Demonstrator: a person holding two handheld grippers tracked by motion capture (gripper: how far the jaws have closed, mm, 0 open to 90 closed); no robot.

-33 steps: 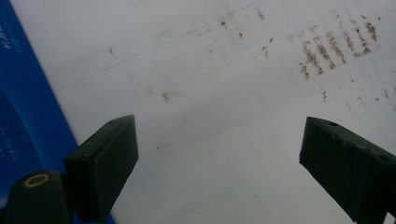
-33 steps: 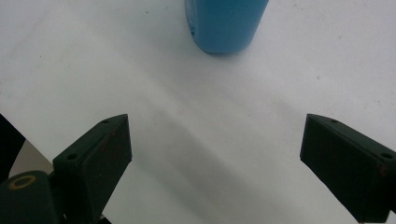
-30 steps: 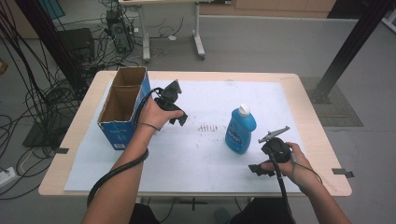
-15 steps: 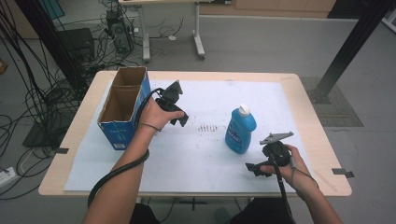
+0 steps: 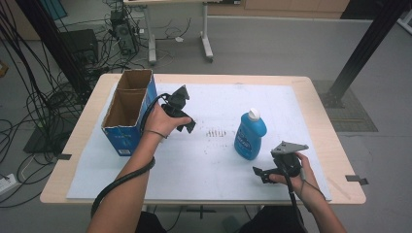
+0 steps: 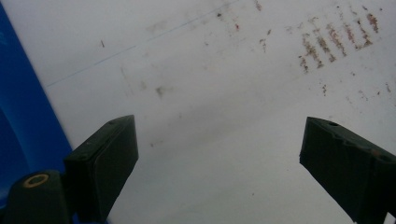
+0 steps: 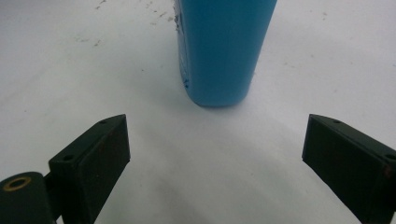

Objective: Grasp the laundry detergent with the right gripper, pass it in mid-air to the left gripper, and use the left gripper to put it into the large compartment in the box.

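So the blue bottle [image 5: 250, 136] stands upright a bit right of centre in the high view, white cap on, and the right gripper [image 5: 263, 173] sits low just below and to the right of it, near the bottom edge of the white mat [image 5: 204, 160]; its jaws are spread wide with nothing between them, and they've just been opening a touch more. In the right gripper view the bottle's base sits dead ahead at top centre, apart from both pads.

If the grab is next, I'd slide straight in, keeping the bottle centred between the jaws; take it low on the body rather than at the neck, since a tall bottle tips easily if one pad hits first; close only once both pads are alongside.

The left gripper [image 5: 187, 124] hovers left of centre beside the cardboard box [image 5: 127, 112], jaws also spread and holding nothing; its own view has bare mat with some brownish marks.

The box is open at the top, split into two sections; both look empty as far as I can see. Can't tell how full the bottle is.
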